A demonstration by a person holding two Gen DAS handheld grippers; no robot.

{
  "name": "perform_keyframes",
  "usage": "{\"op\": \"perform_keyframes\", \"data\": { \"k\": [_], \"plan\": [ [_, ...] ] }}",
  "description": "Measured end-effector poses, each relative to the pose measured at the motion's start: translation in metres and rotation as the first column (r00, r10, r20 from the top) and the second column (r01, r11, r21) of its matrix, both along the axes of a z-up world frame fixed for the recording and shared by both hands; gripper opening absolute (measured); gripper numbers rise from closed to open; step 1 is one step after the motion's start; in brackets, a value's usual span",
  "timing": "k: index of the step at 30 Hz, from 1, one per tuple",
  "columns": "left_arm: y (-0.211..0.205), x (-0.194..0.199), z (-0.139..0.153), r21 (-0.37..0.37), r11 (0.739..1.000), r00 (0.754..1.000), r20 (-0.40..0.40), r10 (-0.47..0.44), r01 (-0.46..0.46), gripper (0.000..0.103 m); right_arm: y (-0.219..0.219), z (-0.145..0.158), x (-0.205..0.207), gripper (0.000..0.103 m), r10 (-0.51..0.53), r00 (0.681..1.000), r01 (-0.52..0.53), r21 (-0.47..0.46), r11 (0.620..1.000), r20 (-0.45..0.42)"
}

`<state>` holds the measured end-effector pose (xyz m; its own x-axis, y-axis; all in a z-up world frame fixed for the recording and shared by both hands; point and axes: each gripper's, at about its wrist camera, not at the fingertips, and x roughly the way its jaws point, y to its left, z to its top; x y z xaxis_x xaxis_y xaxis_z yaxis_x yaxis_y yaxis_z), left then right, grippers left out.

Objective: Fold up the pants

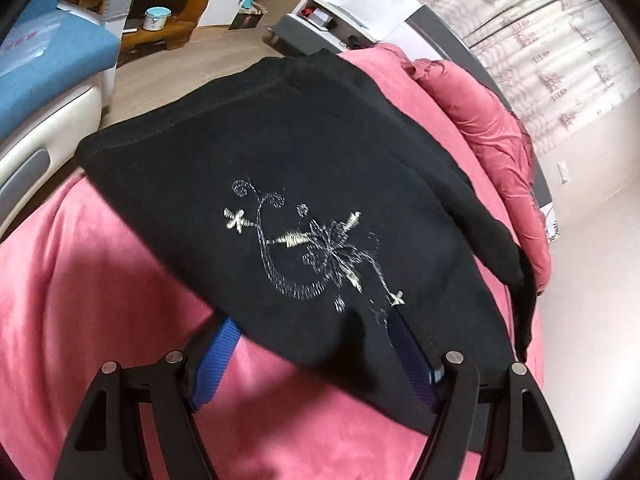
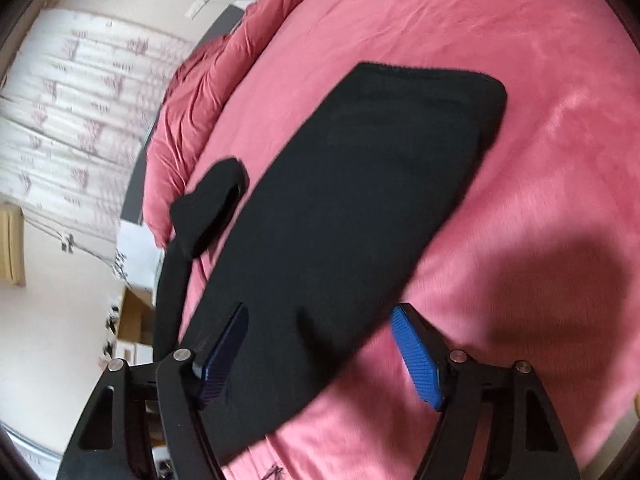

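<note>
Black pants (image 1: 280,184) lie on the pink bed (image 1: 100,280), already folded to a compact slab w/ embroidery up; one strip (image 2: 208,204) trails off the far side toward the pillow (image 1: 480,120). Left tongs (image 1: 316,356) spread wide, near edge of the cloth draped betw. the pads, no pinch visible. Right tongs (image 2: 320,344) also apart, straddling the near corner, not clamped. Judgement: mostly done; prob. one more fold plus tucking the stray strip left.
</note>
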<state>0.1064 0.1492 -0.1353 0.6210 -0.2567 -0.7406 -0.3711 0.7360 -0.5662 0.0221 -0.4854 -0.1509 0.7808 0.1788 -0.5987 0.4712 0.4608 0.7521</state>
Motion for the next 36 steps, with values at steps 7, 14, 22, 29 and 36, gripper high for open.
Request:
{"op": "perform_keyframes", "data": {
  "k": [7, 14, 22, 29, 36],
  "plan": [
    [0.016, 0.009, -0.012, -0.04, 0.999, 0.998, 0.058, 0.04, -0.037, 0.076, -0.002, -0.002, 0.033, 0.051, -0.002, 1.0, 0.001, -0.064, 0.998, -0.012],
    [0.03, 0.019, -0.015, -0.104, 0.993, 0.998, 0.018, 0.062, -0.06, 0.062, -0.01, -0.008, 0.022, 0.015, 0.018, 1.0, -0.021, -0.109, 0.994, -0.024],
    [0.042, 0.012, -0.009, -0.078, 0.994, 0.997, -0.039, 0.073, -0.076, 0.012, -0.01, 0.01, 0.012, 0.01, 0.018, 0.999, -0.024, -0.169, 0.985, -0.034],
    [0.04, -0.011, 0.029, -0.049, 0.998, 0.999, 0.03, 0.04, -0.038, 0.007, -0.009, 0.051, -0.007, 0.009, 0.044, 0.999, -0.037, -0.251, 0.967, 0.023],
    [0.044, -0.044, 0.06, -0.017, 1.0, 0.997, 0.071, -0.018, 0.019, 0.006, -0.016, 0.073, -0.044, 0.008, 0.037, 0.998, -0.026, -0.242, 0.97, 0.042]
  ]
}}
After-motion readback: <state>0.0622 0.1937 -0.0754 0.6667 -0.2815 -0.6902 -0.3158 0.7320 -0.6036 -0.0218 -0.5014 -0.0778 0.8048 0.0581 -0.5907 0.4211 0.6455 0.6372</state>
